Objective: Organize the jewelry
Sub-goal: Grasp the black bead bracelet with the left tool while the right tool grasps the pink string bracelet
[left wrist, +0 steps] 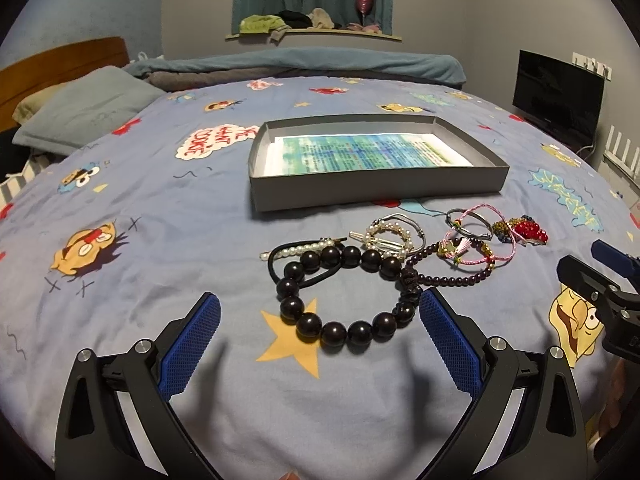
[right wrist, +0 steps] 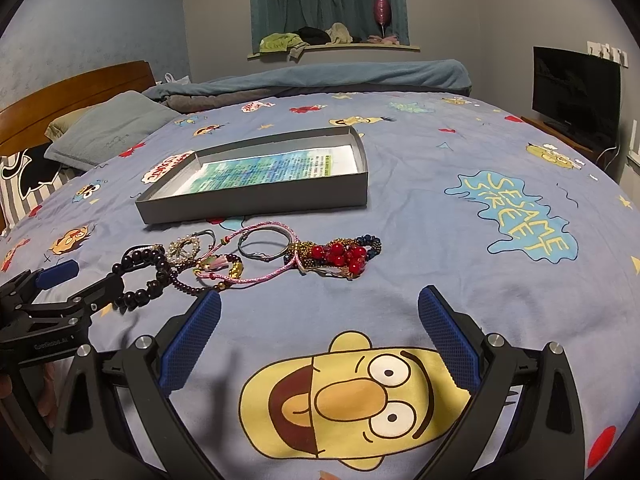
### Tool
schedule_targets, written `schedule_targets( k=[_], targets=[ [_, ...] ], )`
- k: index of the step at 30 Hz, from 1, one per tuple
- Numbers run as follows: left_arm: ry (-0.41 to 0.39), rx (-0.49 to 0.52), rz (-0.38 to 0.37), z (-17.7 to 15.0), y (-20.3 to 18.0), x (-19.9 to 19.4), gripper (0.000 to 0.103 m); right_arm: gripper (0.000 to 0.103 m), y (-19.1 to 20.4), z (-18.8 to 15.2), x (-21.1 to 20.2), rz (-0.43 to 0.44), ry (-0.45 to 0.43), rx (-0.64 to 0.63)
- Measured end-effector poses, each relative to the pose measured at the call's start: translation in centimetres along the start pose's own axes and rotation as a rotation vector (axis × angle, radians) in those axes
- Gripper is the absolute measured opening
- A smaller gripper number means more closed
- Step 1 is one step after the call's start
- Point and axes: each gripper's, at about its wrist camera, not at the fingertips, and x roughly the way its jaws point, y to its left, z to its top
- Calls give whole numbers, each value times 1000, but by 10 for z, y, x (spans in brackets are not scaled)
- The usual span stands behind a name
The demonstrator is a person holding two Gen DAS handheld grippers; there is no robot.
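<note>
A pile of jewelry lies on the cartoon bedsheet before a shallow grey box. A bracelet of large dark beads sits just ahead of my left gripper, which is open with its blue pads either side of the bracelet's near edge. A pearl hair piece, a small-bead purple bracelet, pink cords, a metal bangle and red beads lie to the right. My right gripper is open over bare sheet, short of the red beads.
The box holds a printed sheet. Pillows and a wooden headboard lie at the left, a rolled blanket along the far side, a dark screen at the right. The right gripper's tip shows in the left wrist view.
</note>
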Motion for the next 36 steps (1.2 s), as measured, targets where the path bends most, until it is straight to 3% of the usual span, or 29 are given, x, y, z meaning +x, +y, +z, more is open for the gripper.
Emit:
schedule_targets(
  k=[7,13,20,24,29,32,36],
  targets=[
    [-34,27,-30,7,8,-1,99,98,-4,7,13,25,6,14],
    [13,44,-35,10,20,13,99,97,0,12,23,51,4,8],
    [38,17,-79,7,39,14,94,75,9,14,30,71,18,-10],
    [54,4,-125,6,42,15,67,63,14,17,35,72,11,-26],
    [60,46,-168,4,29,15,54,44,20,31,49,59,5,-70],
    [91,72,-173,1,23,21,42,39,22,32,62,43,34,-79],
    [102,75,-180,0,23,24,37,32,24,32,77,39,74,-86]
  ],
)
